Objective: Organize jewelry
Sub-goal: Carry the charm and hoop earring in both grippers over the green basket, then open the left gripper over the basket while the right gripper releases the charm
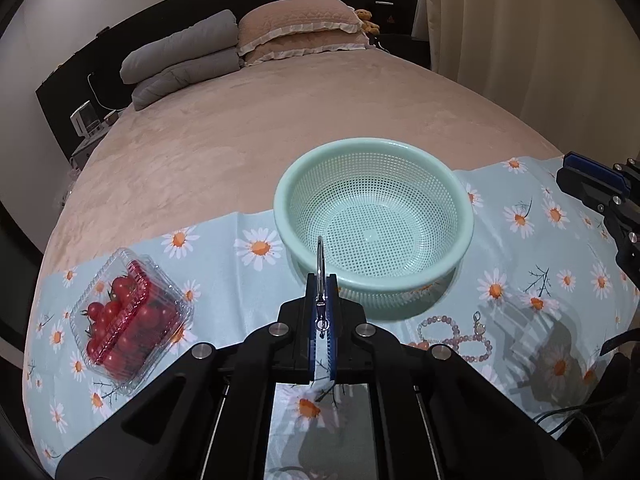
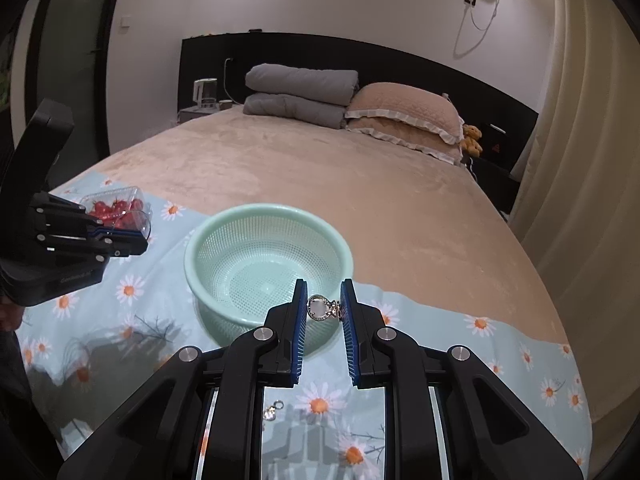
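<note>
A thin silver hoop (image 1: 320, 268) is pinched between the fully closed jaws of the left gripper (image 1: 320, 280), standing up past the fingertips, with the near rim of the mint-green colander basket (image 1: 374, 216) just beyond it. A small silver pendant with a pale round stone (image 2: 322, 307) is clamped crosswise in the narrow gap of the right gripper (image 2: 323, 292), again just short of the basket's rim. The basket is seen to be empty, so nothing has yet been sorted into it. A pink beaded bracelet (image 1: 456, 340) is left lying on the daisy-print cloth (image 1: 224, 240), below and to the right of the left gripper, and a small silver charm (image 2: 274, 410) beneath the right one. Most of the task is judged to remain.
</note>
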Demonstrator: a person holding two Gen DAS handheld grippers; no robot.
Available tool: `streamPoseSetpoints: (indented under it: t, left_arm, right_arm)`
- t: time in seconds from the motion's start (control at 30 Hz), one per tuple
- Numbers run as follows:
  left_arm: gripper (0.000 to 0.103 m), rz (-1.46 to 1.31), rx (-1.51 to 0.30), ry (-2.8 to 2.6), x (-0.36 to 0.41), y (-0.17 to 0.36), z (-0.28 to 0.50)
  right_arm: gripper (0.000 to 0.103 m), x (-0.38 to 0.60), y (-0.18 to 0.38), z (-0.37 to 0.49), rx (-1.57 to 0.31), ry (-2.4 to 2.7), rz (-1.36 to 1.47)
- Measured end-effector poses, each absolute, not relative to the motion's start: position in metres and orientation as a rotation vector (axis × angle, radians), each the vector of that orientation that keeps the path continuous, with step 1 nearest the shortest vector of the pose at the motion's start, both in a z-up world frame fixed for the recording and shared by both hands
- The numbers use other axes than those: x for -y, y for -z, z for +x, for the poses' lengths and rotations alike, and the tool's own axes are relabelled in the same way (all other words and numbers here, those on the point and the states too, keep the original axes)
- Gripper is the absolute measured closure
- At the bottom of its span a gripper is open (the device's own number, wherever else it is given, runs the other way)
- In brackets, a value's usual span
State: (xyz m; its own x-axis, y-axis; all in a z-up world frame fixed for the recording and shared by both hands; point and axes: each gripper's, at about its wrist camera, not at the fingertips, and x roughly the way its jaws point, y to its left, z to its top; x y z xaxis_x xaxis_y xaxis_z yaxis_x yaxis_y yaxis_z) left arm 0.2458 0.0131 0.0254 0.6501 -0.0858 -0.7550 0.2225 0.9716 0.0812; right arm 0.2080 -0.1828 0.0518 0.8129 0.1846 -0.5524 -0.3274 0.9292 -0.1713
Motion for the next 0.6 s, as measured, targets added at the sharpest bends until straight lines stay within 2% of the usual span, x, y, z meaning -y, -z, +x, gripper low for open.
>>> streamPoseSetpoints:
  t: [0.23, 0.6]
  left_arm:
    - [0.099, 0.153, -0.885, 0.224, -0.002, -0.014, 0.285]
    - [0.099, 0.113, -0.966, 0.274, 0.005, 0.02, 0.313]
  right_arm:
    - [0.087, 0.175, -0.043, 0.246, -0.594, -0.309, -0.24]
    - [0.087, 0.16, 0.004, 0.282, -0.708, -0.354, -0.169]
